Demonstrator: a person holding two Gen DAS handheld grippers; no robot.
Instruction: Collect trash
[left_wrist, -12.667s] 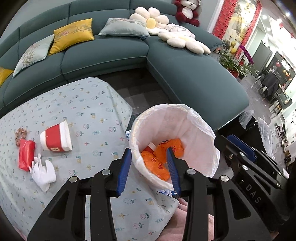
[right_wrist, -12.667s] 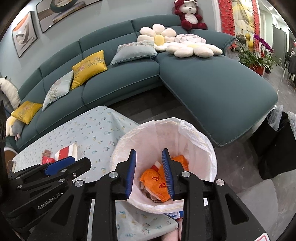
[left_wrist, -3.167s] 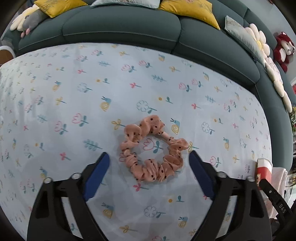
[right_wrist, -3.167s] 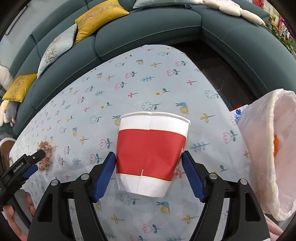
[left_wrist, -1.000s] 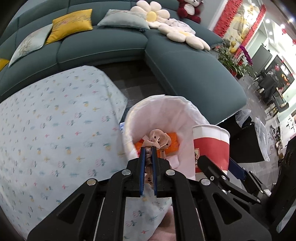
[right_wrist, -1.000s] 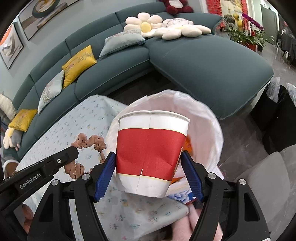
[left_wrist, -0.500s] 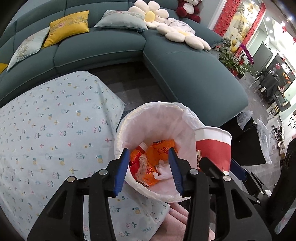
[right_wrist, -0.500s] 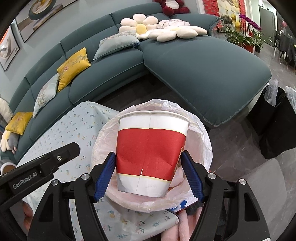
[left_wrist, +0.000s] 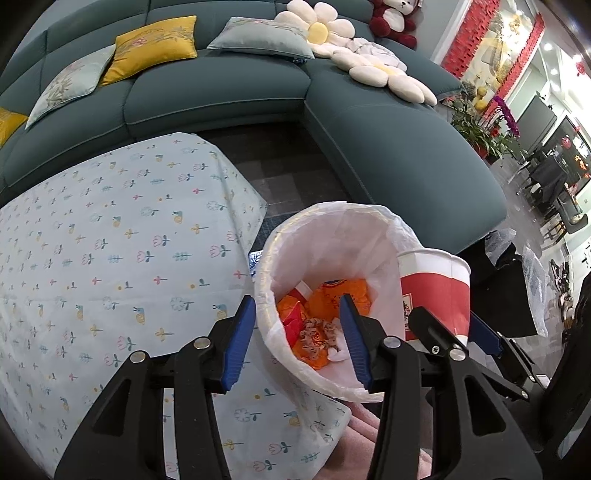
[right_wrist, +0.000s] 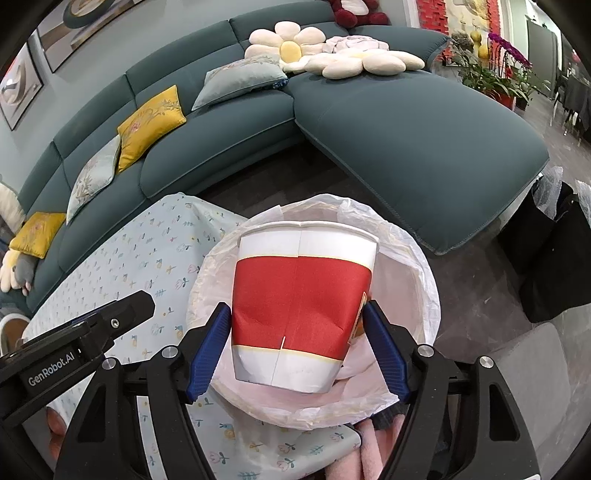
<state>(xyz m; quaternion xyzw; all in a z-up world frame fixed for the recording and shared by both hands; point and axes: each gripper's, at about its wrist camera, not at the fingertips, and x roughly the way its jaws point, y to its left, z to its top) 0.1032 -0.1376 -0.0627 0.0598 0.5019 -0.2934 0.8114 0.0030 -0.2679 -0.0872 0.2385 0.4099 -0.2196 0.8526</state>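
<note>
A white-lined trash bin (left_wrist: 280, 251) stands at the table's near right corner. Inside lie orange wrappers (left_wrist: 343, 288) and a pink scrunchie (left_wrist: 317, 332). My left gripper (left_wrist: 297, 332) is open and empty over the bin's near rim. My right gripper (right_wrist: 297, 343) is shut on a red and white paper cup (right_wrist: 301, 299), held upright over the bin (right_wrist: 410, 258). The cup also shows in the left wrist view (left_wrist: 436, 288), at the bin's right rim.
The table wears a light floral cloth (left_wrist: 110, 251). A teal corner sofa (left_wrist: 388, 140) with cushions stands behind, dark floor between. Black bags (right_wrist: 554, 266) sit on the floor at right. A pink cloth (left_wrist: 354, 443) lies below the bin.
My left gripper opened and dropped the pink scrunchie into the bin. My right gripper has brought the cup over the bin's opening.
</note>
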